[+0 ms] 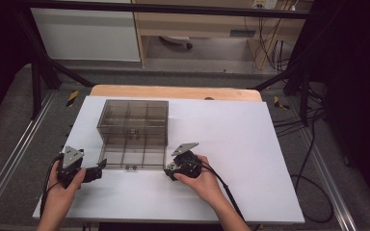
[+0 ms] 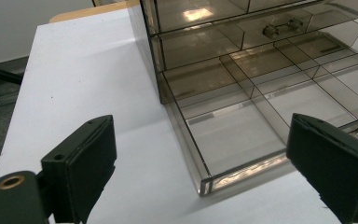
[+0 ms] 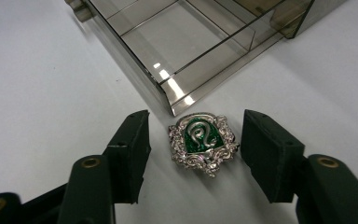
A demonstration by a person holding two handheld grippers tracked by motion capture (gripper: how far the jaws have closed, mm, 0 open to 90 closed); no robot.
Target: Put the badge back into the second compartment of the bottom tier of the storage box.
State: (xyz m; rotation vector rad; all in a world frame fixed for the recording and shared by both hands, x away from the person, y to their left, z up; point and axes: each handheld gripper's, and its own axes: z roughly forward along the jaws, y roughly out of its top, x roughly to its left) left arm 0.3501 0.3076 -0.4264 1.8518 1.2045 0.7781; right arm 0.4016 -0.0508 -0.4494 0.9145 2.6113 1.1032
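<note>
A smoky clear drawer cabinet (image 1: 133, 120) stands on the white tabletop (image 1: 231, 144), its lowest drawer (image 1: 133, 156) pulled out toward me. That drawer (image 2: 233, 135) is divided into compartments with nothing in them. A small silver badge with a green centre (image 3: 203, 142) lies flat on the table just off the drawer's front corner (image 3: 175, 105). My right gripper (image 3: 196, 128) straddles the badge, a jaw on either side with a gap to each pad. My right gripper (image 1: 170, 172) sits at the drawer's right front corner. My left gripper (image 1: 100, 169) (image 2: 203, 130) stands wide open at the drawer's left front corner, holding nothing.
A wooden board edge (image 1: 173, 91) shows behind the white sheet. Black frame bars (image 1: 43, 72) and cables (image 1: 313, 144) flank the table. Bare white surface stretches to the right of the cabinet (image 1: 250, 125).
</note>
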